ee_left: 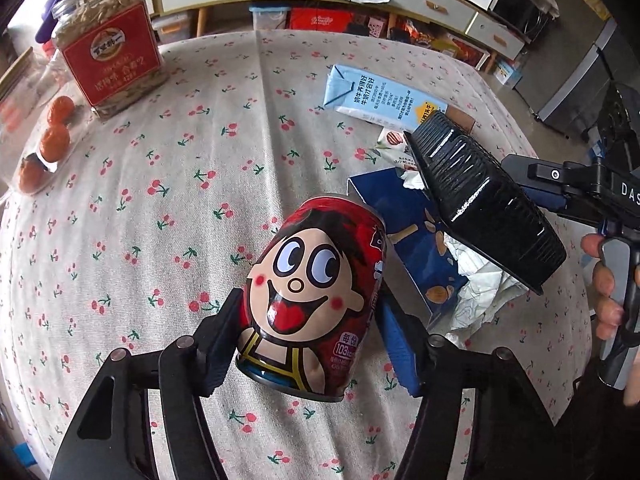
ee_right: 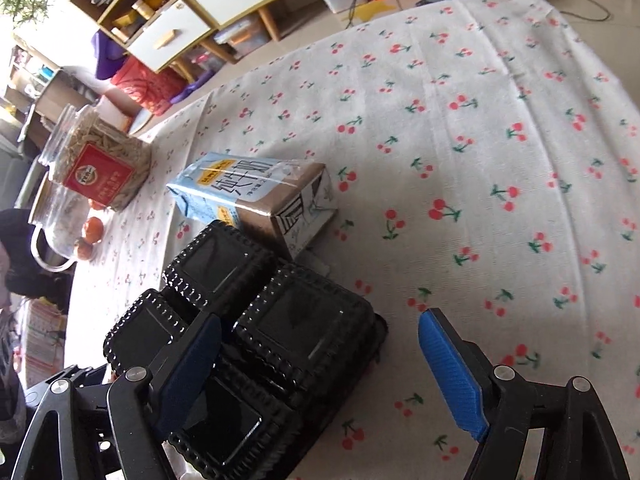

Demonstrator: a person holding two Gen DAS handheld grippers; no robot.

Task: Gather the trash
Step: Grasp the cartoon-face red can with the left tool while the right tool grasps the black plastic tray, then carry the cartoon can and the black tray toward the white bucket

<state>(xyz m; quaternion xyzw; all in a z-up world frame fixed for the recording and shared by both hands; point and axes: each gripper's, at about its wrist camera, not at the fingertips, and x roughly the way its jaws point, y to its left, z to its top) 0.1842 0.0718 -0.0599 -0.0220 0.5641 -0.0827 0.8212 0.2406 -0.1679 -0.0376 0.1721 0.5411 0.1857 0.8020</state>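
One red cartoon-face can (ee_left: pixel 310 296) w/ left tongs (ee_left: pixel 308 344) clamped.

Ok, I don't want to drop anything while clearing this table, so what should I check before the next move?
1. Left gripper has fingers on both sides of the red can: ok.
2. Can lifted off the tablecloth: cannot tell; its base looks close to the cloth.
3. Right gripper gripping something: not ok; the fingers are wide apart.
4. Black tray stable: not ok; it sits tilted over the blue box, against one right finger.
5. Milk carton collected: not ok; it lies on the cloth.
6. Trash bin within reach: cannot tell; none is in view.
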